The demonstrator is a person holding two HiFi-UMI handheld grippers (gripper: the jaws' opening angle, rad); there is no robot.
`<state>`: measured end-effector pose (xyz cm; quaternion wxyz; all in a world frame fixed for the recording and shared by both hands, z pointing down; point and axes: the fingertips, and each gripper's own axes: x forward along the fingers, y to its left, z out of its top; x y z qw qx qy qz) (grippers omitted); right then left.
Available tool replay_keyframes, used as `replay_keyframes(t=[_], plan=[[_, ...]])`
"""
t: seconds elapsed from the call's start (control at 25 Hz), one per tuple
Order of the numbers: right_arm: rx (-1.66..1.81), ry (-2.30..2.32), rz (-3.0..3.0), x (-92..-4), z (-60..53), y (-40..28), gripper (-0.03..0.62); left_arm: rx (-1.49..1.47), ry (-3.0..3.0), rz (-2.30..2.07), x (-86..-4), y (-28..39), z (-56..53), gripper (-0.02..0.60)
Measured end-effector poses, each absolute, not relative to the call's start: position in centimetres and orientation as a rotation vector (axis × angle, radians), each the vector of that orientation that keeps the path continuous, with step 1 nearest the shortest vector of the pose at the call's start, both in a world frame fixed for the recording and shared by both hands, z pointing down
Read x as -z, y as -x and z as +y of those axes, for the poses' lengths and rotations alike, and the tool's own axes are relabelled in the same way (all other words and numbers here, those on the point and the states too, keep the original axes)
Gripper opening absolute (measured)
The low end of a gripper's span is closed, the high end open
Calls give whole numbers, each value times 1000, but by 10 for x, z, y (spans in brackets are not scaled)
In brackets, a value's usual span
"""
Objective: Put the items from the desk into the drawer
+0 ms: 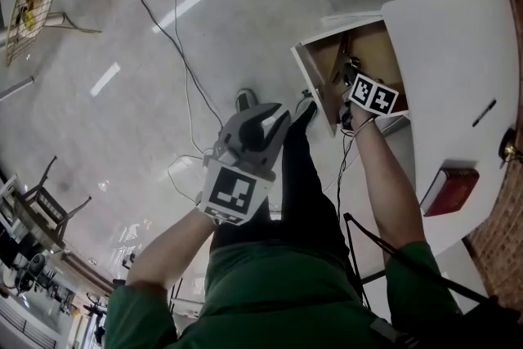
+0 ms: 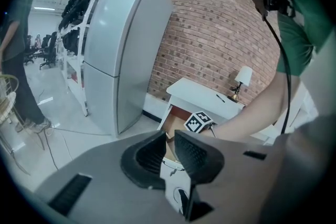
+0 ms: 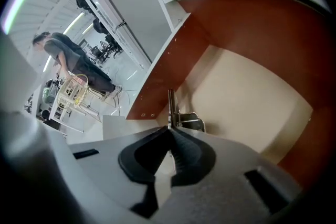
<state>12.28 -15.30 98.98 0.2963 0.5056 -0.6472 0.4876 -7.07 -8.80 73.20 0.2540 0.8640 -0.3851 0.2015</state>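
The white desk (image 1: 458,53) has its wooden drawer (image 1: 369,45) pulled open. My right gripper (image 1: 350,82) reaches down into the drawer. In the right gripper view, the right gripper (image 3: 169,131) is shut on a small metal clip (image 3: 178,115) that sticks out past the tips, just above the pale drawer bottom (image 3: 247,97). My left gripper (image 1: 274,117) hangs over the floor to the left of the drawer. In the left gripper view, its jaws (image 2: 169,136) stand narrowly apart with a white printed packet (image 2: 173,176) wedged between them. A pen (image 1: 484,112) and a red box (image 1: 448,190) lie on the desk.
A small lamp (image 1: 510,146) stands at the desk's right edge by the brick wall. Cables (image 1: 176,37) trail across the shiny floor. A wire rack (image 1: 29,0) stands at the far left and a tall white fridge (image 2: 123,44) is beyond the desk.
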Motion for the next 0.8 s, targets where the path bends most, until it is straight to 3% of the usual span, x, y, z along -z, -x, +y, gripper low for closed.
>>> replay_keyframes(t=[0.68, 0.8], plan=[[-1346, -1396, -1719, -1025, -165, -125, 11, -565, -2329, -977, -755, 60, -71, 48], [-1325, -1377, -1726, -1025, -164, -123, 45, -552, -2317, -993, -758, 61, -71, 48]])
